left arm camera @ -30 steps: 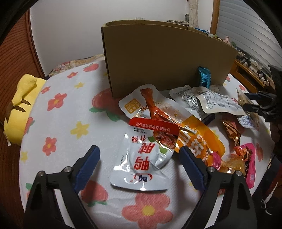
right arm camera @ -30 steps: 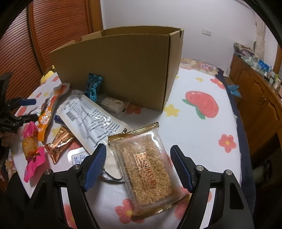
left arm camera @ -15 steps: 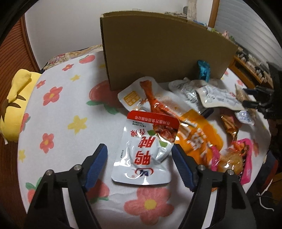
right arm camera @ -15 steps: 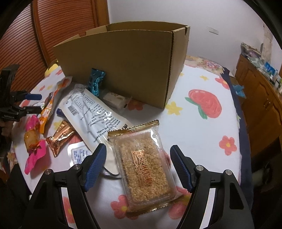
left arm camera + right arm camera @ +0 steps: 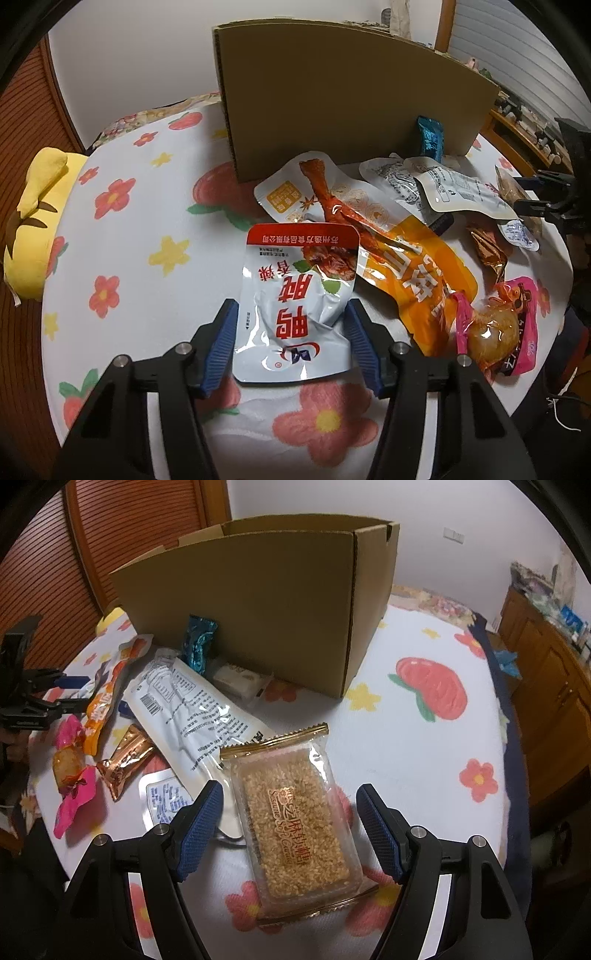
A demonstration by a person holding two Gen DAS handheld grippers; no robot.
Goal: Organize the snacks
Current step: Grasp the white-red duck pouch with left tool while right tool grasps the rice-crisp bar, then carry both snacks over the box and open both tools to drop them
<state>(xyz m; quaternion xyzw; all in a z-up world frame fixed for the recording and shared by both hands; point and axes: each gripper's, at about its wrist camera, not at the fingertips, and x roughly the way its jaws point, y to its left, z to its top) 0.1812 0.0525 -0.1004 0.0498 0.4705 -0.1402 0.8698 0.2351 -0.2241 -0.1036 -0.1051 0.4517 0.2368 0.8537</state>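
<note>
Left tongs [image 5: 291,345] just narrowed onto white pouch [image 5: 295,310]; right tongs [image 5: 290,829] wide, empty.

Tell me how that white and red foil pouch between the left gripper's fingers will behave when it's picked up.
The white and red foil pouch is crinkled and glossy, so it will probably flop and may slip. It lies flat and thin, so it's likely light. The left gripper, closing on its edges, may buckle it.

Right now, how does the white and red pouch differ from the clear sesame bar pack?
The white and red pouch is opaque; the sesame bar pack is clear with gold edges. The left tongs touch the pouch's sides; the right tongs stand clear of the pack. Both lie flat on the flowered cloth.
</note>
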